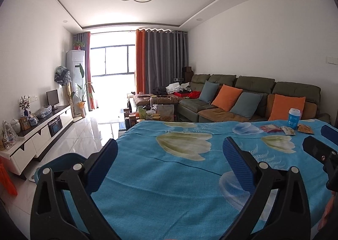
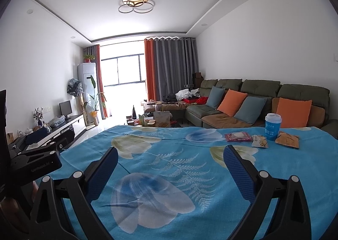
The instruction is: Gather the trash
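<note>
On a table under a blue floral cloth (image 2: 169,166), the trash lies at the far right: a red wrapper (image 2: 237,136), a white snack packet (image 2: 260,141), an orange-brown packet (image 2: 287,139) and a blue paper cup (image 2: 273,126) standing upright. The left wrist view shows the same cup (image 1: 294,118) and wrappers (image 1: 271,128) far off to the right. My left gripper (image 1: 170,145) is open above the cloth's left part, holding nothing. Also open and holding nothing, my right gripper (image 2: 170,153) hovers over the cloth, short of the wrappers. A blue bin (image 1: 61,160) sits below the table's left edge.
A green sofa with orange and blue cushions (image 2: 253,102) runs behind the table on the right. Ahead stands a cluttered coffee table (image 2: 158,119). A white TV cabinet (image 1: 38,136) lines the left wall, with bare tiled floor (image 1: 88,132) between.
</note>
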Tool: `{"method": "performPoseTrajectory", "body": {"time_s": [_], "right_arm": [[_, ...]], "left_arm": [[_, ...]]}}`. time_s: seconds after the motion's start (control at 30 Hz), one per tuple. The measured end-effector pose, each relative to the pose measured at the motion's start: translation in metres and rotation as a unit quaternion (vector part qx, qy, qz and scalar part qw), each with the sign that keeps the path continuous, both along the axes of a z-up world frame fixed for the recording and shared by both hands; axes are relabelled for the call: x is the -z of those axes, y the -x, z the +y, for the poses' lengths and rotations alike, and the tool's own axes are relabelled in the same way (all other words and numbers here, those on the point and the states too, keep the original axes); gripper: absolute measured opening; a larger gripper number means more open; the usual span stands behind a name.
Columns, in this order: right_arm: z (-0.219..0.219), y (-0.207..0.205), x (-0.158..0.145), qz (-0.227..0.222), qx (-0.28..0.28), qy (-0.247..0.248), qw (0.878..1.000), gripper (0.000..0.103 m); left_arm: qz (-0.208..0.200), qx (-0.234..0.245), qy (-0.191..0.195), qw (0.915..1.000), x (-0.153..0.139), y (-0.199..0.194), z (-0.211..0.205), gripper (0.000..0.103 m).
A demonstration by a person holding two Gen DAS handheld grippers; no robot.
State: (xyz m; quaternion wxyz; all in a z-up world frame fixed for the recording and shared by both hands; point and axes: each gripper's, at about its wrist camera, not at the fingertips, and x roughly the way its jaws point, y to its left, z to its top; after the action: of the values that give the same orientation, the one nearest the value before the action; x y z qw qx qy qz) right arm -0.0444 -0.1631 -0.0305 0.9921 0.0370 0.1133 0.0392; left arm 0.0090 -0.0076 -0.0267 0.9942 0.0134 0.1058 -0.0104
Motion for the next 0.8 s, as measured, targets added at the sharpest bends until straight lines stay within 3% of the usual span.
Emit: {"method": "performPoseTrajectory", "body": {"time_s": [0.8], "right_arm": [[-0.0039, 0.0028, 0.0003, -0.004, 0.007, -0.004, 1.0, 0.096]], "left_arm": [[-0.009, -0.008, -0.004, 0.9999, -0.0005, -0.0016, 0.0025, 0.098]]}}
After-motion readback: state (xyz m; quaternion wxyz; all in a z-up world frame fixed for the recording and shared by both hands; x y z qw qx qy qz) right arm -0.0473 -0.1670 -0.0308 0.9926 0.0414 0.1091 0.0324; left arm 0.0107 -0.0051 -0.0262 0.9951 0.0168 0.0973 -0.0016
